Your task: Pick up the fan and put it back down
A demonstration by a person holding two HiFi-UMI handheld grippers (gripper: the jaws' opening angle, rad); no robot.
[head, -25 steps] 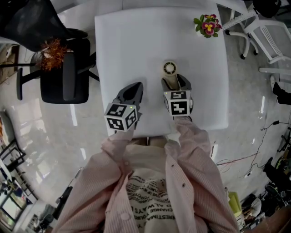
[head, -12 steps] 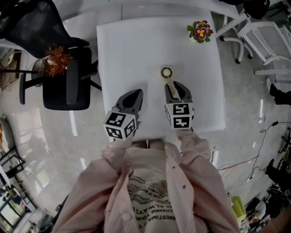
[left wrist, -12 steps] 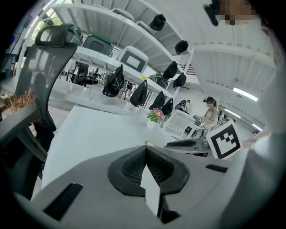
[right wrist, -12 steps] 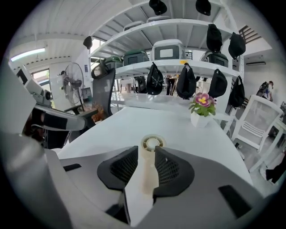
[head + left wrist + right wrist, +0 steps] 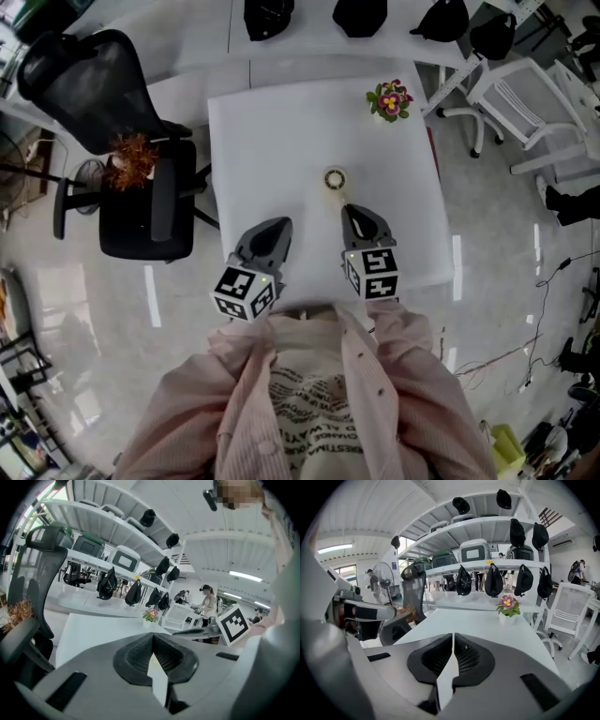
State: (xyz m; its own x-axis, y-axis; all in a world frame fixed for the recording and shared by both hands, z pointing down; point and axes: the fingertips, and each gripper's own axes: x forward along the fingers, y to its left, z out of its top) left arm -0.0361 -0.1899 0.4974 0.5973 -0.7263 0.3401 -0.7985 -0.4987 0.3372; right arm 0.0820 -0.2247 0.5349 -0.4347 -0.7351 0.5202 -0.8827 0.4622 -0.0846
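**Left tongs' own view.** The left tongs (image 5: 153, 641) fill the near field, their two dark ribbed pads meeting at the tips. Beyond them lies the white surface (image 5: 93, 630), with a potted flower (image 5: 151, 615) near its far edge. At left stand a black mesh chair (image 5: 33, 583) and a dried plant (image 5: 18, 613). Far behind run white shelves (image 5: 117, 531) with dark bags (image 5: 107, 584) hanging below. A person (image 5: 207, 603) stands far right.

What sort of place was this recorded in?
Probably an office or lab workspace: a white table, a black mesh office chair beside it, and white shelves with black bags hanging beneath them.
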